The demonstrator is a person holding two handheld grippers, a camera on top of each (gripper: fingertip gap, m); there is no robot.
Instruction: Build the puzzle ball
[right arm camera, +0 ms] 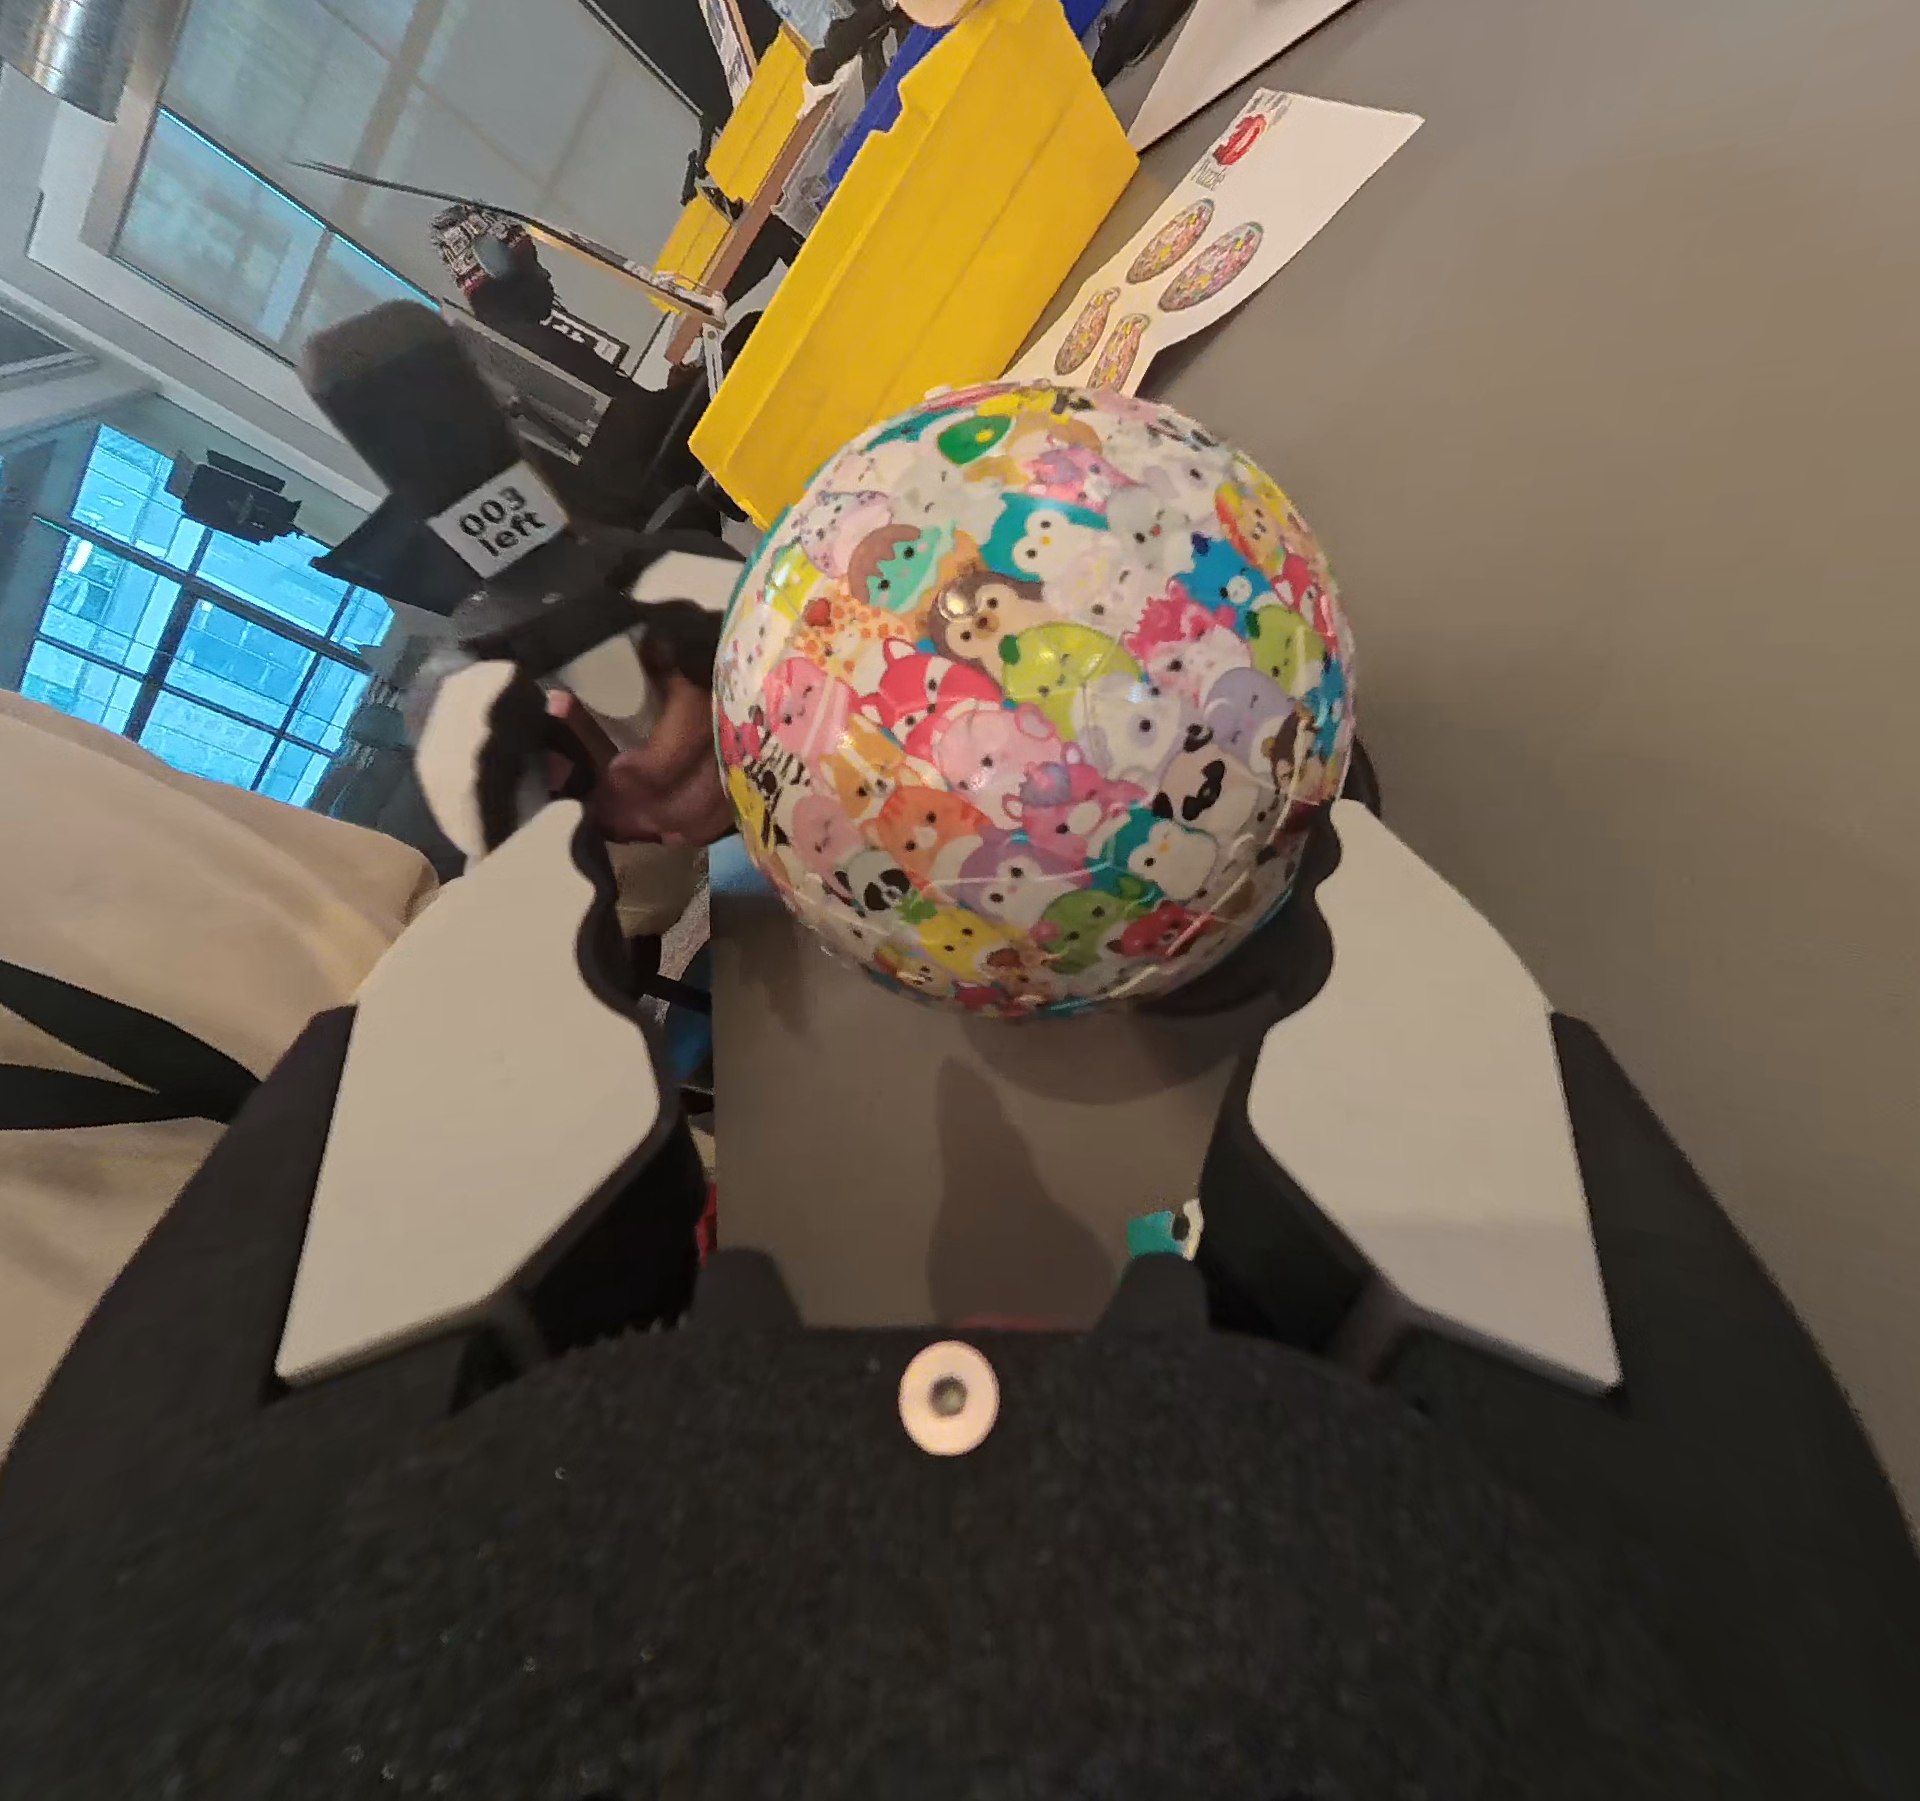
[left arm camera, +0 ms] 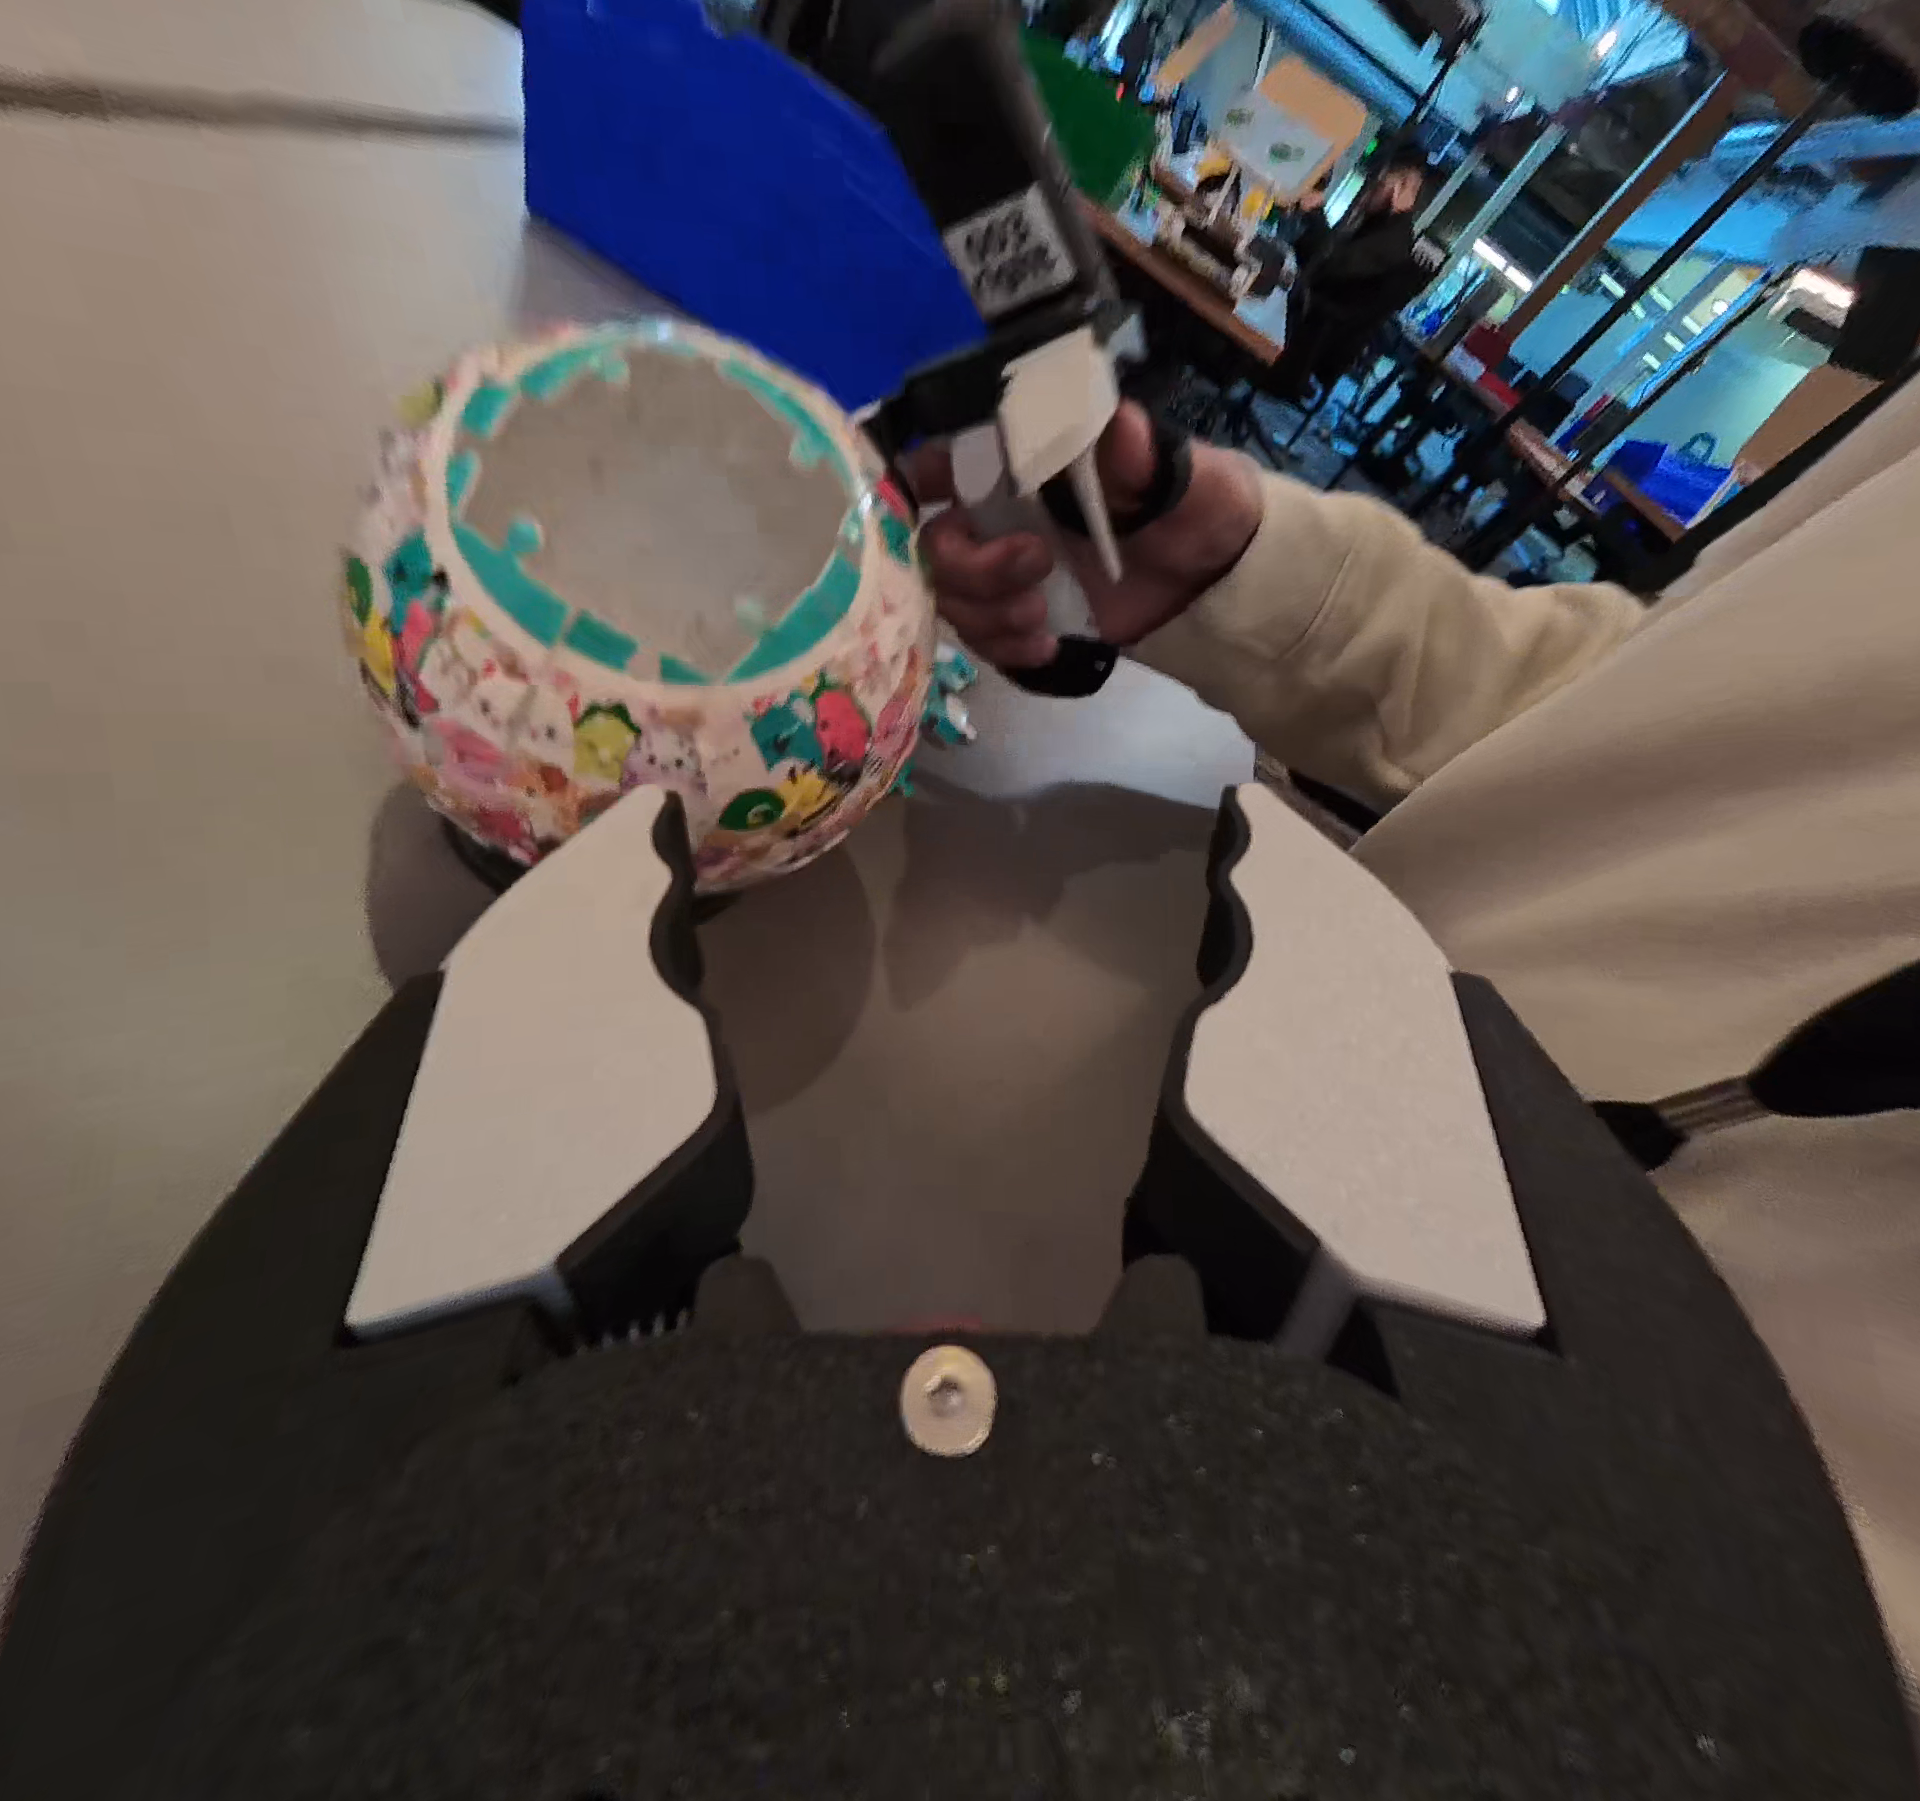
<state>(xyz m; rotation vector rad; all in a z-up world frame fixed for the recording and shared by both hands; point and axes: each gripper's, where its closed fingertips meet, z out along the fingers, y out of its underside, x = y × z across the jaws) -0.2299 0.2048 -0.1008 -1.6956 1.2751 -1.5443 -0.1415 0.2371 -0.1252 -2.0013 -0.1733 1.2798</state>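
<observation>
While both grippers are held spread and empty, the ball (right arm camera: pixel 1029 702) is seen just ahead of the right gripper (right arm camera: pixel 956 878), nearer than the left gripper (left arm camera: pixel 940 847).

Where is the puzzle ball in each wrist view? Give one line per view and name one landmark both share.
Left wrist view: the puzzle ball sits left of centre, just beyond the left fingertip, its open top facing the camera.
Right wrist view: it fills the centre, just beyond the fingertips, showing only its closed patterned side.
Shared landmark: the grey table it stands on.
</observation>
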